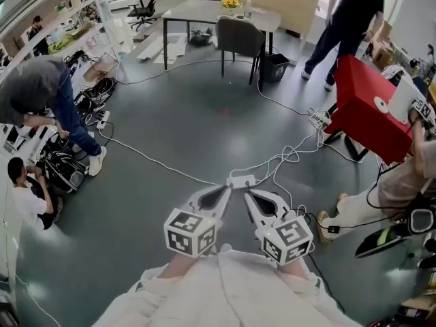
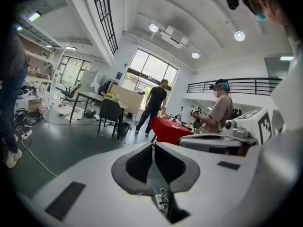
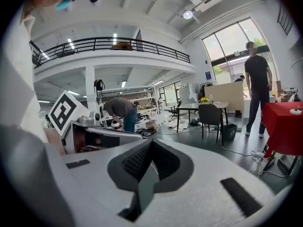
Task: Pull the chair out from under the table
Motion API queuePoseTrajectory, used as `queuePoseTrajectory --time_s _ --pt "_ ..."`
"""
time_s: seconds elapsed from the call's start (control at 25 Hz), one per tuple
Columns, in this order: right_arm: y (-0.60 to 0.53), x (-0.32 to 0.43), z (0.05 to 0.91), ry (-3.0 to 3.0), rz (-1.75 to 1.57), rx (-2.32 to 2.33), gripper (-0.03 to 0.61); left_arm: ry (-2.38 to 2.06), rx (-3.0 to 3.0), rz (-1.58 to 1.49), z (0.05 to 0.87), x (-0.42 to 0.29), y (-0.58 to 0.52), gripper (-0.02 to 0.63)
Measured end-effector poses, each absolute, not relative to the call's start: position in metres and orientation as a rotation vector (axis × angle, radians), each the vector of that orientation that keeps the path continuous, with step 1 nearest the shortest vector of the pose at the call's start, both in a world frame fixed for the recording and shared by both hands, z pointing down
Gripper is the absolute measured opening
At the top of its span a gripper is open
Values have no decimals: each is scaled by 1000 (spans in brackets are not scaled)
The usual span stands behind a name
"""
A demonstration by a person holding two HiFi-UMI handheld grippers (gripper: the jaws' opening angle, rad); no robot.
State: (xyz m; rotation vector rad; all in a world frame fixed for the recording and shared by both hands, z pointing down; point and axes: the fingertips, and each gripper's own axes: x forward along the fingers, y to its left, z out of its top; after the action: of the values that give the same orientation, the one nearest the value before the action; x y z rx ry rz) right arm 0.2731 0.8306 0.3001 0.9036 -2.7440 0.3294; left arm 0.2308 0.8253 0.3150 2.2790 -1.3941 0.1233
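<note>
A dark grey chair (image 1: 240,38) stands tucked against the near side of a grey table (image 1: 204,11) at the far end of the room. The left gripper view shows the chair (image 2: 110,110) small and distant, and so does the right gripper view (image 3: 210,114). My left gripper (image 1: 227,186) and right gripper (image 1: 247,193) are held side by side low in front of me, far from the chair, pointing toward it. Both are shut with nothing between the jaws, as the left gripper (image 2: 152,144) and right gripper (image 3: 151,143) show in their own views.
A power strip (image 1: 242,180) and white cables lie on the grey floor just ahead. A red-draped table (image 1: 364,111) and a person (image 1: 402,182) are at the right. A person in black (image 1: 347,19) stands beyond a dark bin (image 1: 274,65). Two people (image 1: 41,94) work at cluttered shelves on the left.
</note>
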Motion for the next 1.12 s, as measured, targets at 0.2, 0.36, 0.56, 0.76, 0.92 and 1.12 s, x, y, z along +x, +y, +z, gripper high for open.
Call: queuePoseTrajectory --time_s 0.2,0.36,0.56,0.76,0.92,1.12 --pt "812 281 302 -2768 369 948 4 -1431 2250 107 322 229 816 28" --pt "801 279 321 -2747 420 929 4 -1441 2202 92 337 227 811 28" --pt "772 261 337 -2753 452 829 3 -1444 2175 83 350 217 779 28" --pt "723 239 335 -2754 463 831 3 -1448 2161 90 353 189 727 28" --pt "669 215 343 -2742 473 910 3 -1416 2181 109 360 156 675 28" --pt "580 175 334 -2726 490 1035 4 -1371 2254 151 344 110 586 28"
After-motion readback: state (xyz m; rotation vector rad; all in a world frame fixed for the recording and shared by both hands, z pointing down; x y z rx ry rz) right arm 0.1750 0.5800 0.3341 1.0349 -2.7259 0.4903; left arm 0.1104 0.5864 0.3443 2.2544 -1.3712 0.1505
